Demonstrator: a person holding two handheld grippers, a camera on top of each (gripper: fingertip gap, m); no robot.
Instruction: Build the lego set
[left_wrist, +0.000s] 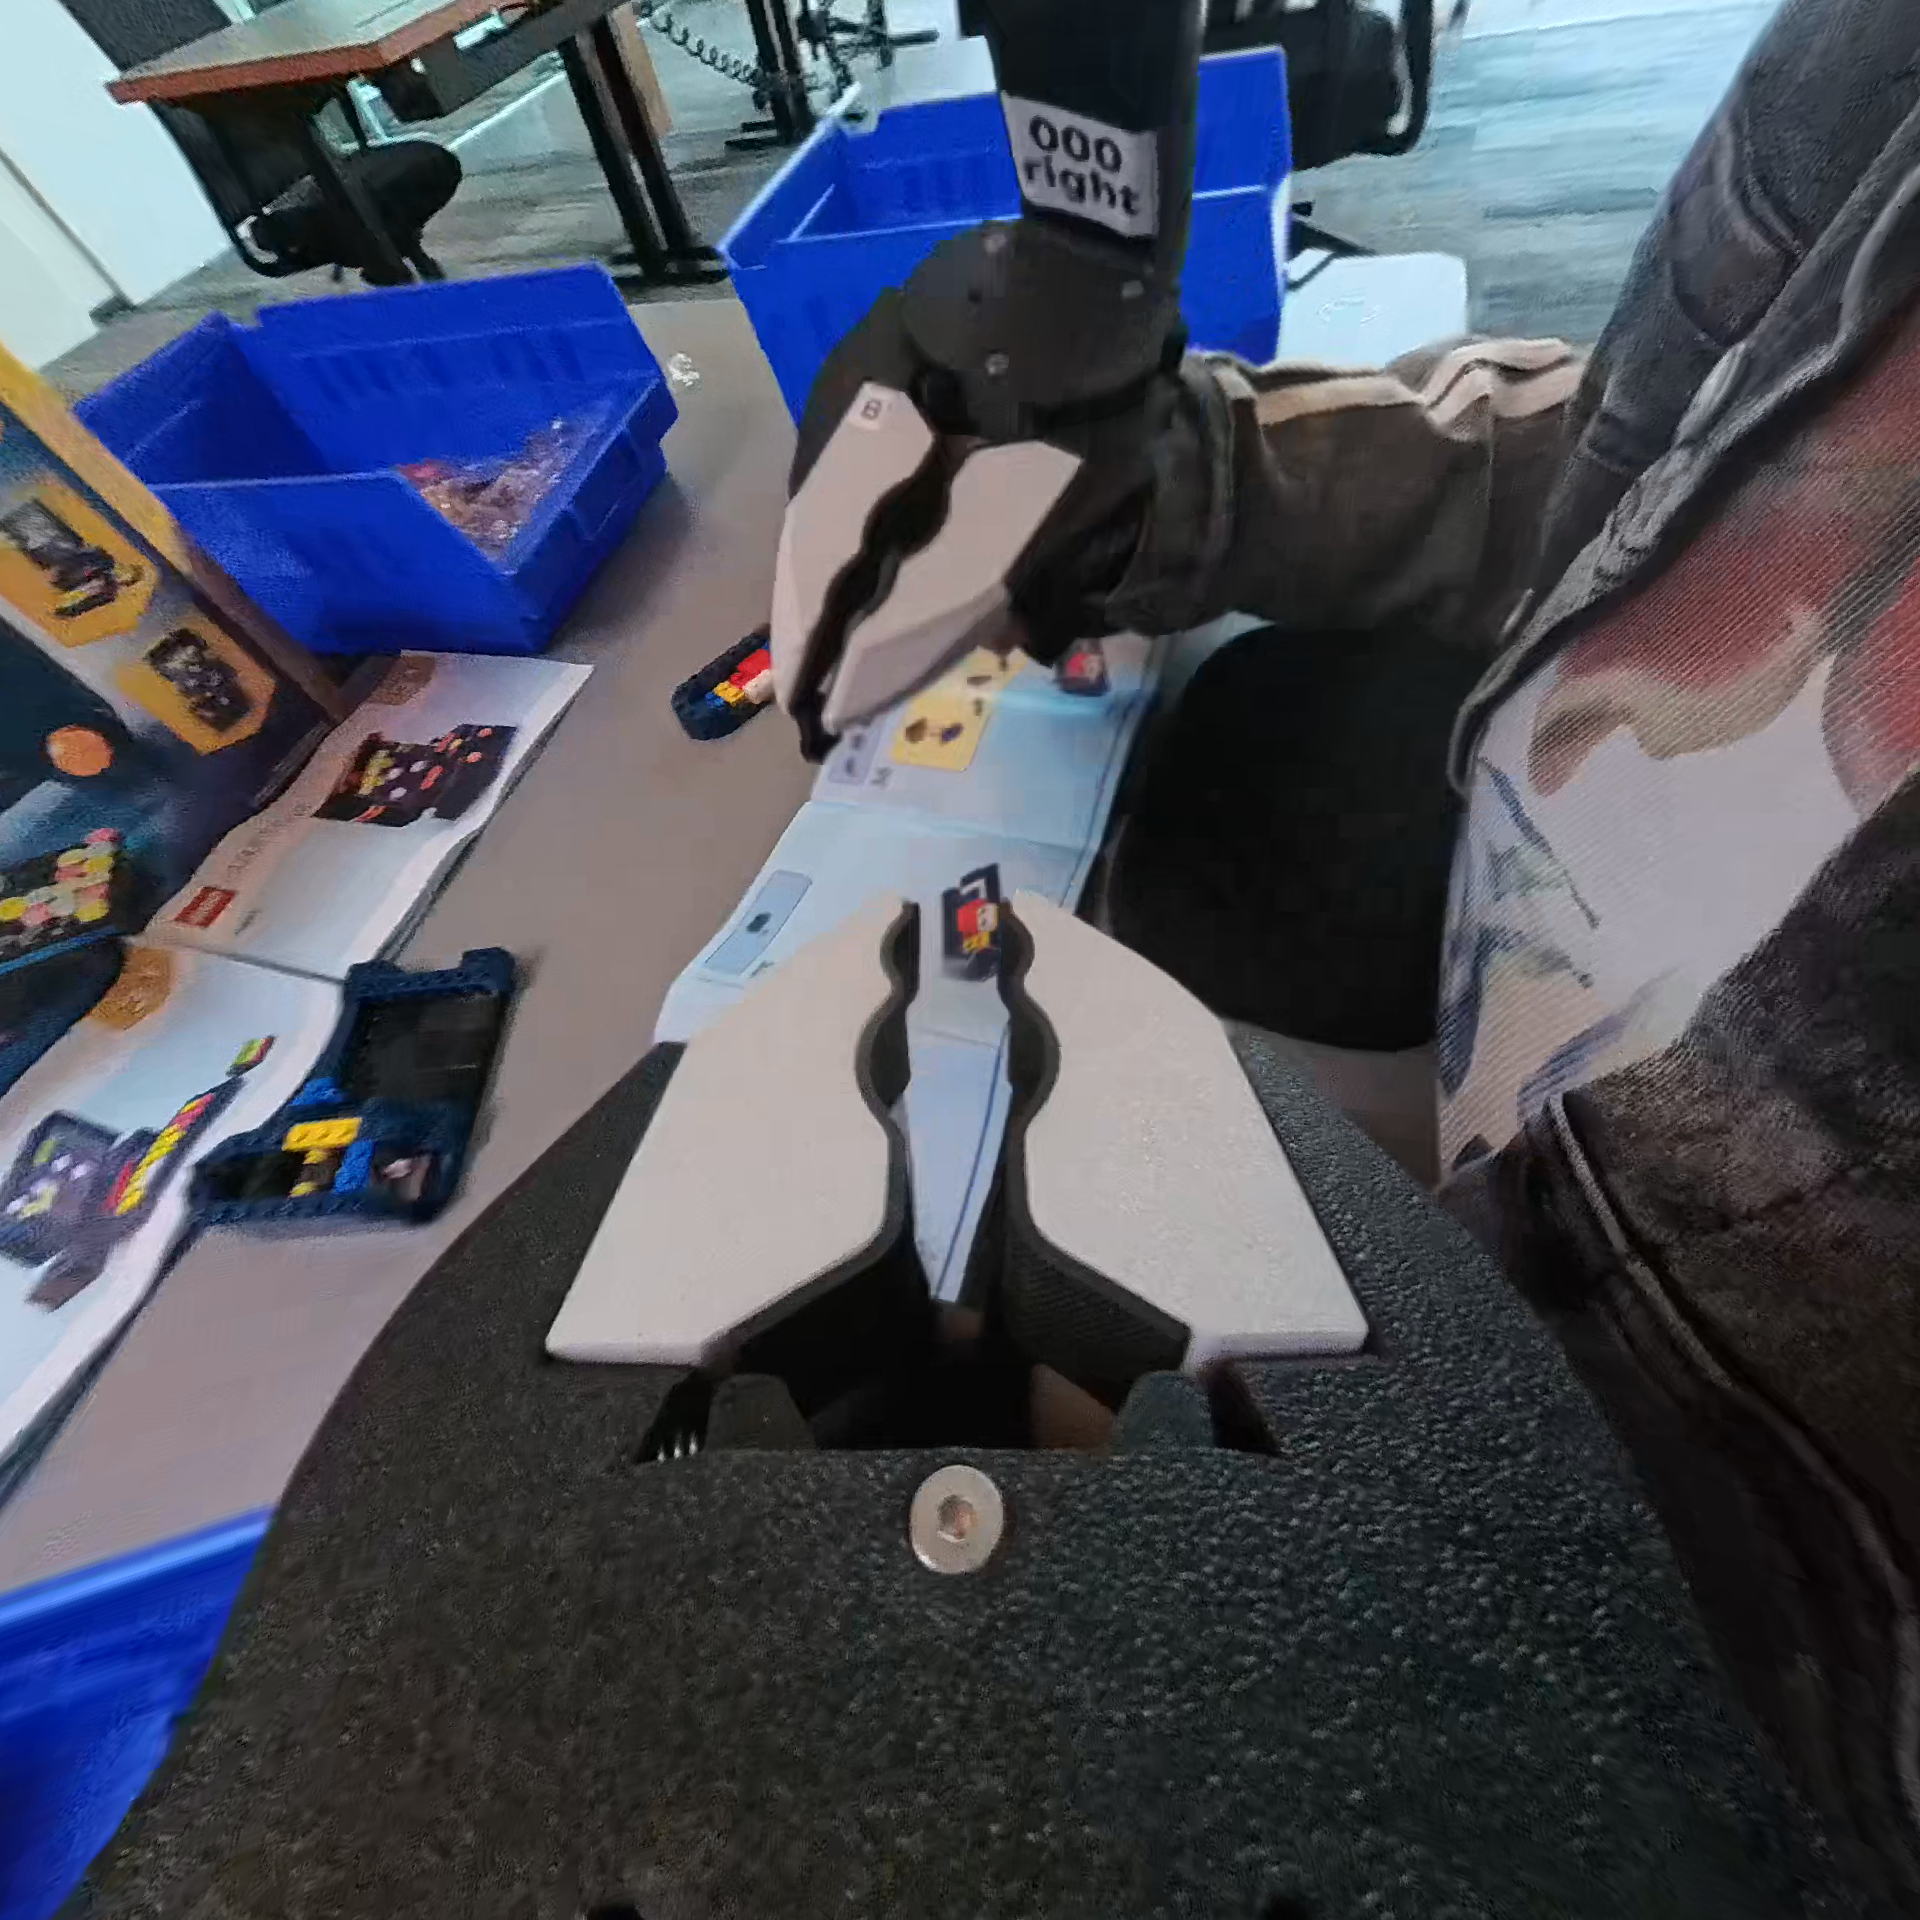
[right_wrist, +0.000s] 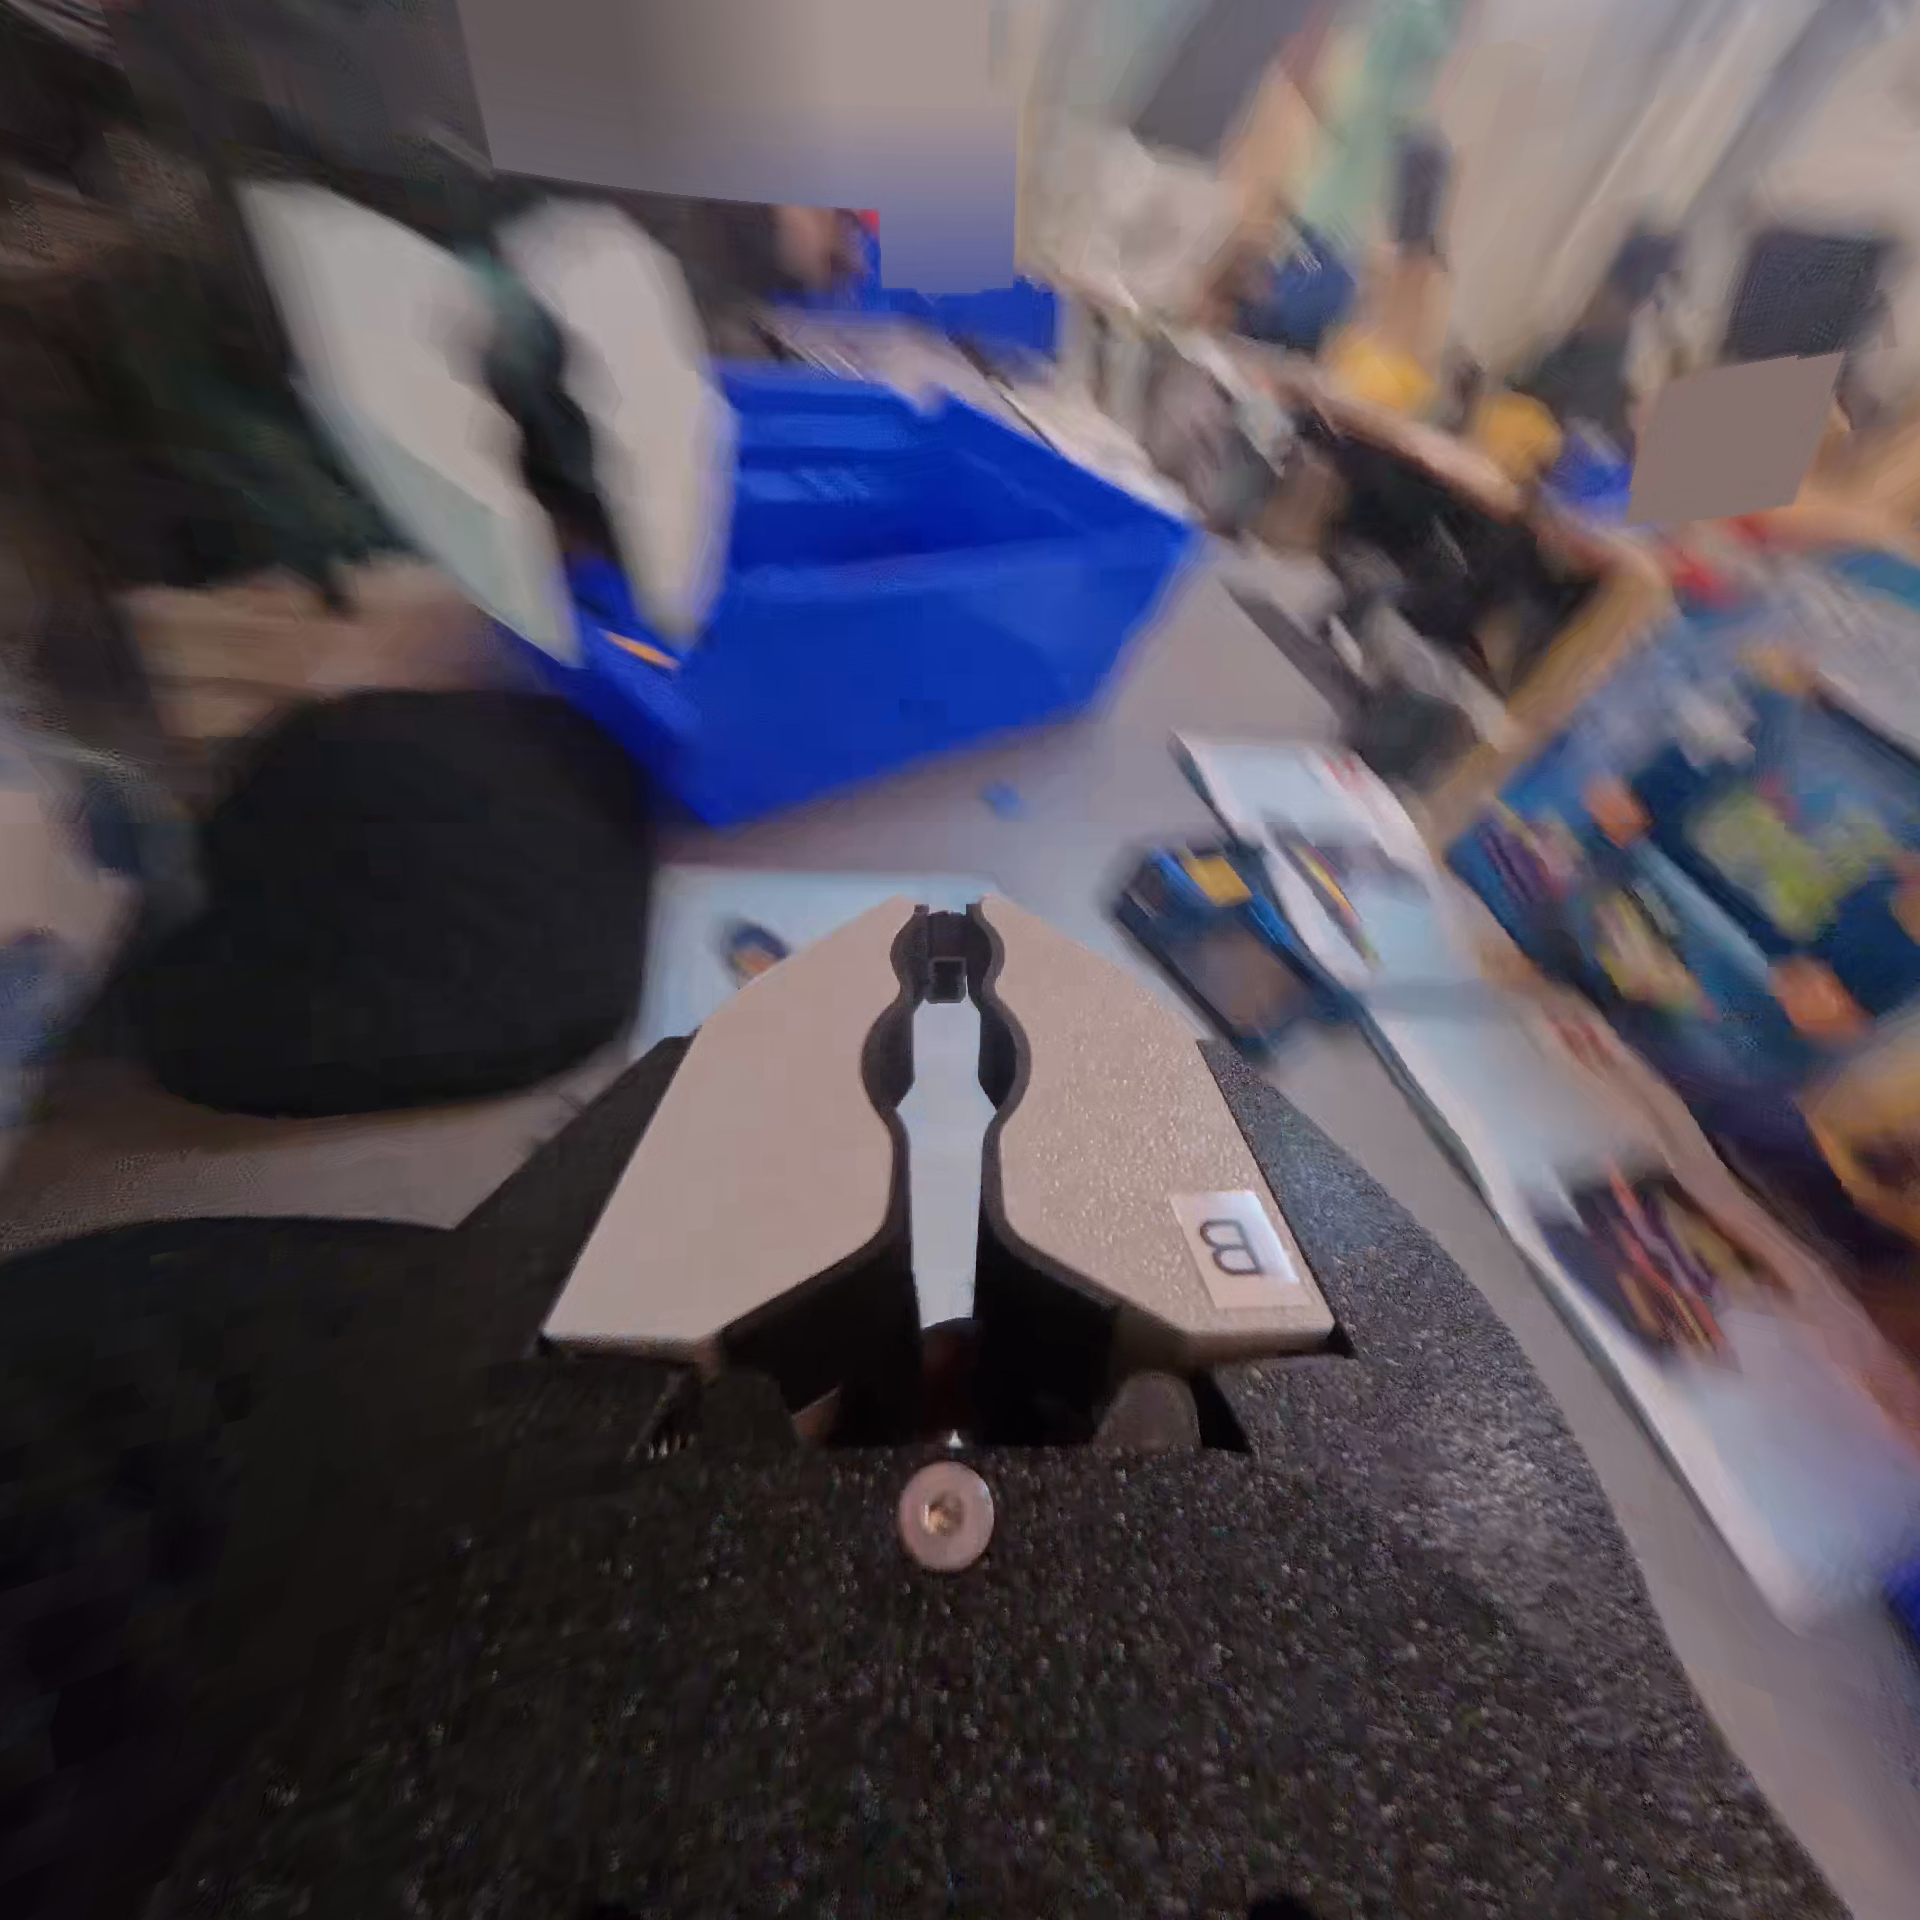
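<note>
An open booklet (left_wrist: 966, 821) lies on the table (left_wrist: 623, 831), bins (left_wrist: 416, 457) behind it.

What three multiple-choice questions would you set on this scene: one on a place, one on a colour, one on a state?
1. Where does the pale blue booklet lie?
A. On a chair
B. On the grey table
C. On the floor

2. What colour are the storage bins?
A. Green
B. Red
C. Blue

3. How does the right claw stand?
A. Nearly closed, with a small dark piece between its tips
B. Wide open with nothing near it
C. Clamped on a booklet page

Answers: 1 B, its pages lie spread on the tabletop; 2 C, every bin is bright blue; 3 A, the right wrist view shows the piece between the tips.
</note>
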